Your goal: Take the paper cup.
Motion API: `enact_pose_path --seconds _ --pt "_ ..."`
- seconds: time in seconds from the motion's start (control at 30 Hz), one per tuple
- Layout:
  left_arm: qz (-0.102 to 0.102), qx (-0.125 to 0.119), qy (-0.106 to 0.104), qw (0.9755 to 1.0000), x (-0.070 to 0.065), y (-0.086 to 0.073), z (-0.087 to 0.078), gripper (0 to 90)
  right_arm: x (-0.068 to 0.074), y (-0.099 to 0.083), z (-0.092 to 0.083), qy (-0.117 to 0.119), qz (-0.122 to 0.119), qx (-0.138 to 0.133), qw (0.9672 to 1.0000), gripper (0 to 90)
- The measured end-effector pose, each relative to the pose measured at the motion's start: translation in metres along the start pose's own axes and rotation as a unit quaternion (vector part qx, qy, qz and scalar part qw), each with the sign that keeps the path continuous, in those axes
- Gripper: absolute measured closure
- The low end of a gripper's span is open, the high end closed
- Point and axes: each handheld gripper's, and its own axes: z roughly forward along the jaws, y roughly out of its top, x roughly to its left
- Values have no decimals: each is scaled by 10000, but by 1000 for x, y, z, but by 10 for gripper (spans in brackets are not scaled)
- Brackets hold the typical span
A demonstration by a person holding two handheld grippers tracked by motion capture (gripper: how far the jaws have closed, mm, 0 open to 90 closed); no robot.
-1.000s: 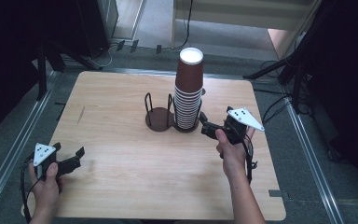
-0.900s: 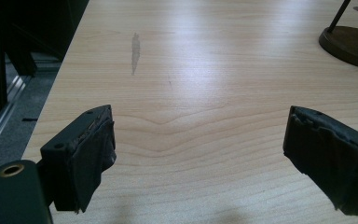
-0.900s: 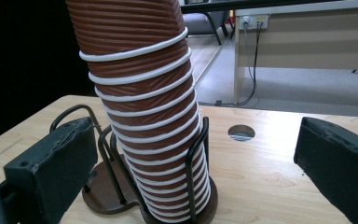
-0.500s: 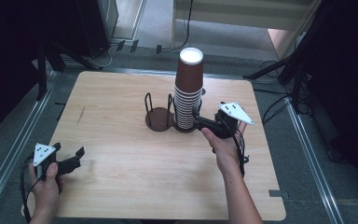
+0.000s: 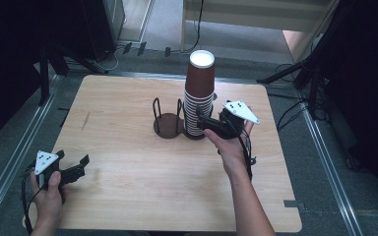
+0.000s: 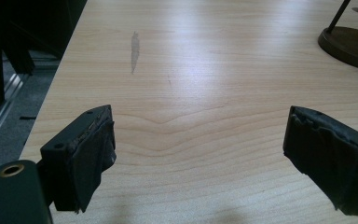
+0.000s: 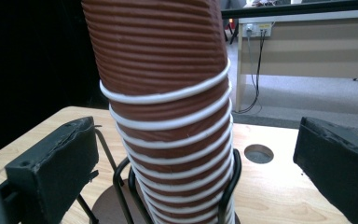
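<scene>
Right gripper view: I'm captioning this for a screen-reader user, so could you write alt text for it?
A tall stack of ribbed brown paper cups with white rims stands upside down in a black wire cup holder on a light wooden table. The right claw is open, one black jaw on either side of the stack, not touching it. A cabled desk stands behind.

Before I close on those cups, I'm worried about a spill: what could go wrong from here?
The stack of paper cups leans, its upper cups tilted off the lower ones, so a sideways nudge from the open right tool might topple it. The jaws stand low, near the wire cup holder; closing there could pinch the wire or grab several cups at once. The left tool is far off, open over bare table, so nothing steadies the holder.
</scene>
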Motion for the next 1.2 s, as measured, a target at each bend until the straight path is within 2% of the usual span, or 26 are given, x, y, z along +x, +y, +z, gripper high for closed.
enact_pose_path --seconds 0.27,0.47,0.6,0.63,0.77,0.93,1.0,1.2 --pt "-36 10 10 10000 0 0 0 95 12 10 13 75 40 -66 9999 0" --pt "-60 17 -7 10000 1 0 0 95 17 22 28 -100 20 -76 9999 0" --pt "-48 23 4 10000 1 0 0 94 19 26 32 -138 -3 -125 9998 0" --pt "-40 24 -2 10000 1 0 1 95 21 29 34 -230 -13 -139 9996 0" --pt "-56 21 0 10000 1 0 1 95 23 32 39 -317 -30 -164 9994 0" --pt "-56 34 1 10000 1 1 1 95 24 34 43 -326 -72 -183 9993 2" --pt "-40 51 1 10000 1 1 2 95 26 35 46 -335 -121 -203 9992 31" --pt "-47 57 10 10000 0 1 3 96 30 39 52 -373 -74 -202 9991 51"
